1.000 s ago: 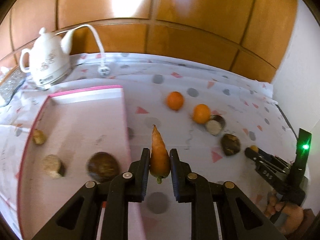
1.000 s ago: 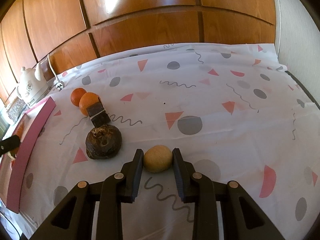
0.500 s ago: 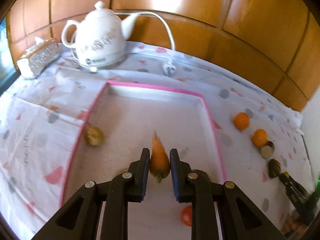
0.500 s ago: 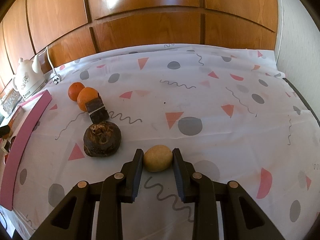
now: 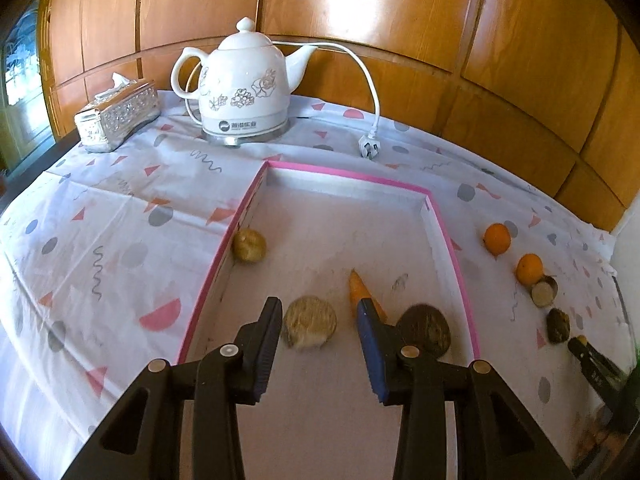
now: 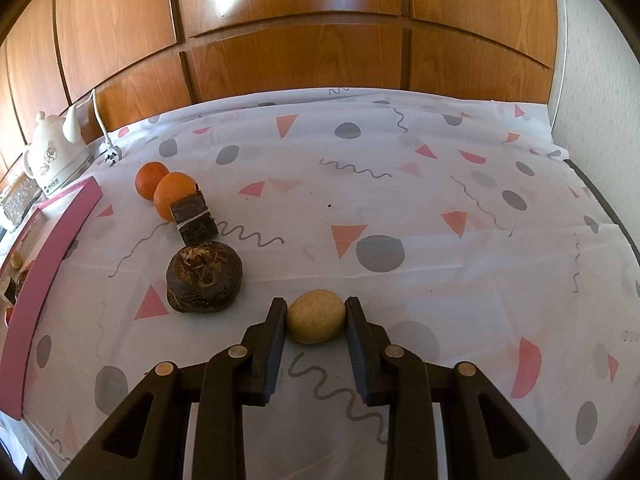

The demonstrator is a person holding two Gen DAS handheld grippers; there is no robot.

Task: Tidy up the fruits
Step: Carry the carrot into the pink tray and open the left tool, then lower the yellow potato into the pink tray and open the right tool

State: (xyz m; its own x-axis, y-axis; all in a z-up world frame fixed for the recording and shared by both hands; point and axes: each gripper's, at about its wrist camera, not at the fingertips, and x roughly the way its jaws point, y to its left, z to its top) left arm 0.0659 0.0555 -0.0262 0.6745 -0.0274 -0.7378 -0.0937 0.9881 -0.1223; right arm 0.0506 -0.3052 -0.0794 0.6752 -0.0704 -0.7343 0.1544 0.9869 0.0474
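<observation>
The carrot [image 5: 360,292] is half hidden behind a finger [image 5: 370,344]; the tray [image 6: 48,248] runs off the left edge.

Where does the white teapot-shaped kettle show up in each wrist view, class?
Left wrist view: kettle at top centre, on the patterned cloth beyond the pink-rimmed tray.
Right wrist view: kettle at the far left edge, small, partly cut off.
Shared landmark: the white plug lying beside it.
</observation>
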